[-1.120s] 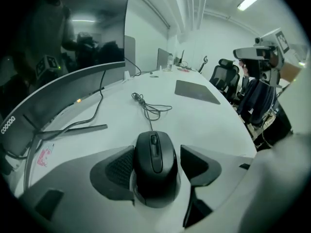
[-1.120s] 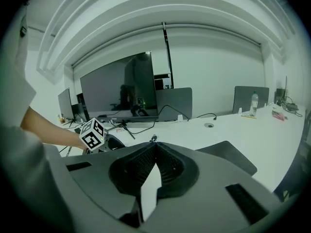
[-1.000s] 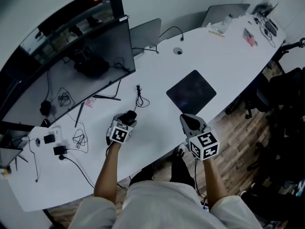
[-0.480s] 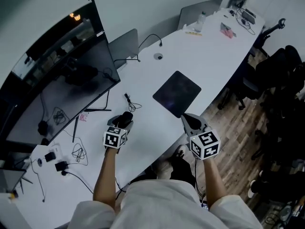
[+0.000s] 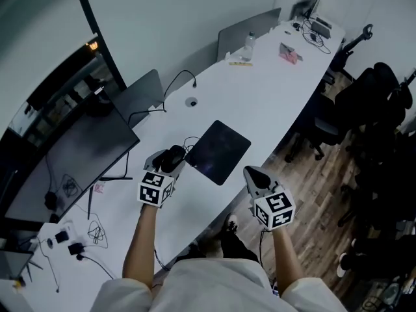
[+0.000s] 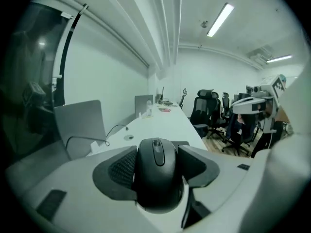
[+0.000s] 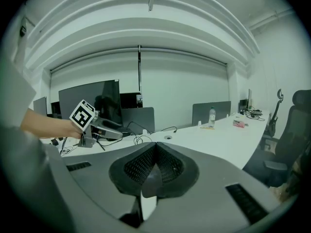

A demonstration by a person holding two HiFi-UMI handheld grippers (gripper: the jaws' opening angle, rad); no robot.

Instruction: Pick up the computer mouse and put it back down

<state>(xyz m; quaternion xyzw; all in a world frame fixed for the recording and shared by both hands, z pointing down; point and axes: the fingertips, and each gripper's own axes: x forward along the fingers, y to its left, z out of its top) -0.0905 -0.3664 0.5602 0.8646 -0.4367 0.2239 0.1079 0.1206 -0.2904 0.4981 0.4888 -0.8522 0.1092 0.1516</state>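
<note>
A black computer mouse (image 6: pixel 156 171) sits clamped between the jaws of my left gripper (image 6: pixel 156 166), lifted clear of the white table (image 5: pixel 260 96). In the head view the mouse (image 5: pixel 174 156) shows dark at the tip of the left gripper (image 5: pixel 170 162), just left of the black mouse pad (image 5: pixel 218 151). My right gripper (image 5: pixel 255 176) hangs past the table's near edge, over the floor; its jaws (image 7: pixel 154 166) meet with nothing between them.
A large dark monitor (image 5: pixel 65 161) stands at the left with cables (image 5: pixel 94 233) and adapters near it. A closed laptop (image 5: pixel 140 96), a cable port (image 5: pixel 190 101), a bottle (image 5: pixel 249 44) and desk clutter lie further along. Office chairs (image 5: pixel 364 103) stand on the wooden floor at right.
Both grippers have risen and swung right along the table; the left one carries the mouse up to the mouse pad's left edge. The monitor has slid leftward in view.
</note>
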